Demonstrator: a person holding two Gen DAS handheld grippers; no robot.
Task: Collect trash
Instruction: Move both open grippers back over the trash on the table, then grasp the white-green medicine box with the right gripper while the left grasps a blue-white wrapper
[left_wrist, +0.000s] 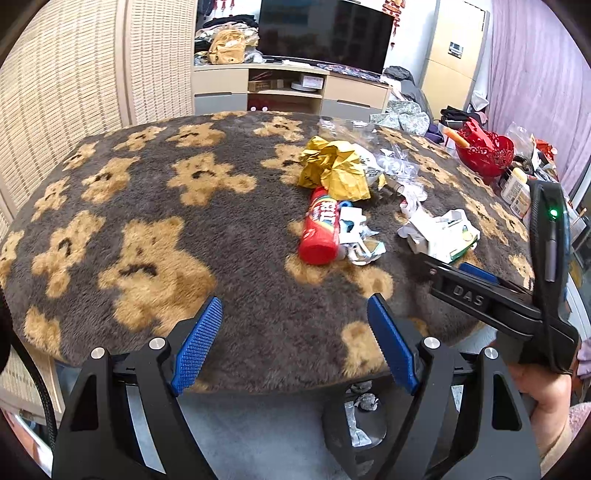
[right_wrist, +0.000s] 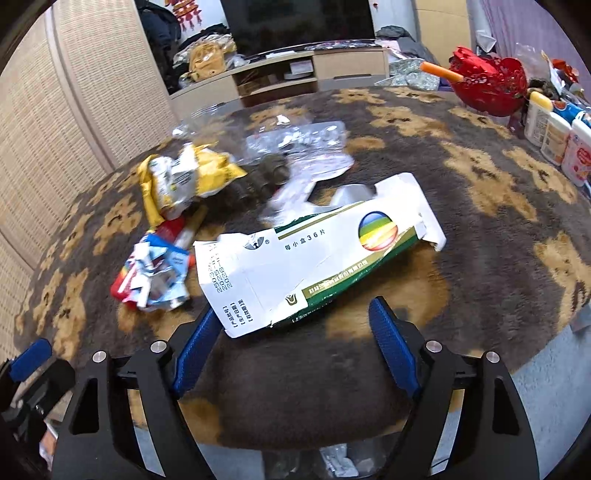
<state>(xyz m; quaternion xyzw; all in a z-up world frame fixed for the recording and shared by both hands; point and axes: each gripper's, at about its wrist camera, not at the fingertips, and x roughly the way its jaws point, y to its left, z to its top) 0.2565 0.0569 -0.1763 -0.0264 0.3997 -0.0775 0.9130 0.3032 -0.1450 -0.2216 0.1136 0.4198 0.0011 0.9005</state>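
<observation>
The flattened carton (right_wrist: 317, 258) is straddled by the spread right gripper (right_wrist: 295, 325), unpinched; the left gripper (left_wrist: 295, 325) is spread and empty. The carton could be skidded across the plush cloth (right_wrist: 498, 266) if nudged.

The black left tongs (left_wrist: 295, 343) with blue ribbed pads stand wide apart, gripping nothing, angled downward. The matching right tongs (right_wrist: 295, 343) also gape wide, tilted down. A bare hand (left_wrist: 543, 398) grips the right tongs' handle at near right.
</observation>
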